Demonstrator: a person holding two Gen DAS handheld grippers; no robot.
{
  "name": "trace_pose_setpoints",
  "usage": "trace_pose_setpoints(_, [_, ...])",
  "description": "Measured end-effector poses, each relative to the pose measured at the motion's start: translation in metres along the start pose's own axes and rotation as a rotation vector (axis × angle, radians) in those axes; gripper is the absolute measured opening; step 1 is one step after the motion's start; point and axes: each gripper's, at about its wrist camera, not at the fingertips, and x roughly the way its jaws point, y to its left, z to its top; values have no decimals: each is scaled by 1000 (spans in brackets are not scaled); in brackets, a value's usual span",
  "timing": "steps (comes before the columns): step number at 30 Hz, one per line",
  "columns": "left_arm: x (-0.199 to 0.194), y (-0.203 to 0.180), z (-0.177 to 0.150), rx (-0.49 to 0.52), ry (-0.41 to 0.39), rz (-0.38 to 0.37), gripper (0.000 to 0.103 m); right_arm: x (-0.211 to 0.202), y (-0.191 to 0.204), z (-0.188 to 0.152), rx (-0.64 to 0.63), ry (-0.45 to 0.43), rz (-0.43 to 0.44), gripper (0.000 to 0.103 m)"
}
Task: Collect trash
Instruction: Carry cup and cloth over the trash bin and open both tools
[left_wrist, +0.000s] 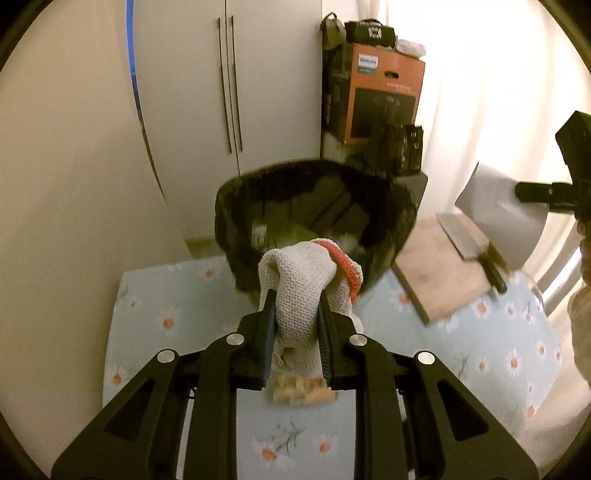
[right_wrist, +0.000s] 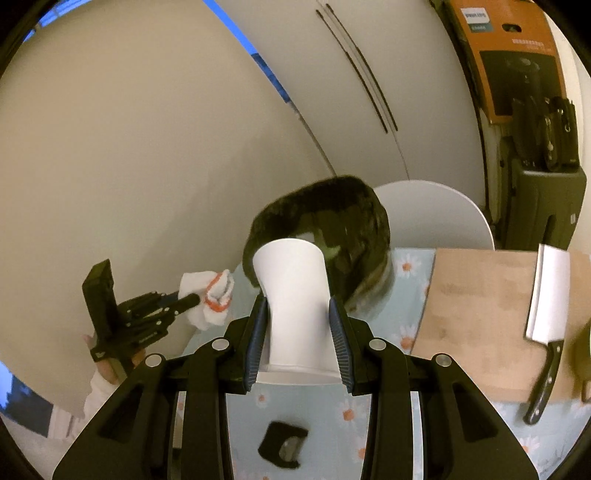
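Holding two items at once, you have both tools loaded.

Left wrist view. Your left gripper is clamped on a knitted cloth with an orange-red edge; the cloth bulges up between the pads and droops forward past the tips. Straight ahead and just beyond the tips sits the trash bin, black-lined and tilted with its mouth toward you, with scraps already inside. Below the tool, near the base of the fingers, lies a small pile of food scraps on the daisy-print tablecloth. To the tool's right: a cutting board with a cleaver on it, and a white chair back beyond.
- Risk: the drooping cloth could snag the bin's near rim and drag the liner; it is soft, so it may slip out early.
- Room: open tabletop to the tool's left; the board's corner is close on the right.

Right wrist view. Your right gripper grips a white paper cup, which is pinched in at the waist with its mouth pointing away from you. The bin is directly ahead, its rim just behind the cup's mouth. Left of the tool, the other gripper and cloth hang near the bin. Right of the tool, the board and cleaver. A small black object lies below the tool.
- Risk: both loads are heading for one opening, so the tools may collide; the squeezed cup could buckle.
- Room: a narrow approach, with the wall behind.
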Motion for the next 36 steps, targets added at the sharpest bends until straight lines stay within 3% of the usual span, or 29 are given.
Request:
trace_pose_setpoints(9, [23,3,41,-12,-131,-37,21,24,14,35,1,-27,-39,32])
trace_pose_setpoints(17, [54,3,58,-18,-169,-116,21,53,12,67,-7,-33,-47,32])
trace_pose_setpoints(21, [70,4,62,-1,-150,-123,23,65,17,78,-43,-66,-31,32])
trace_pose_setpoints(23, [77,8,64,-7,-144,-136,33,73,17,82,-47,-82,-26,34])
trace_pose_setpoints(24, [79,9,64,-13,-148,-129,56,79,16,85,-50,-85,-30,34])
trace_pose_setpoints(25, [80,11,65,-15,-162,-107,82,83,15,85,-56,-88,-49,45])
trace_pose_setpoints(26, [79,12,63,-14,-184,-74,90,86,15,84,-63,-92,-74,63])
trace_pose_setpoints(28, [74,13,60,-14,-204,-69,97,91,13,80,-67,-103,-107,76])
trace_pose_setpoints(30, [71,16,56,-17,-196,-71,97,93,10,75,-69,-96,-112,85])
trace_pose_setpoints(36, [69,24,41,-58,-139,-28,97,101,-1,59,-85,-23,-146,86])
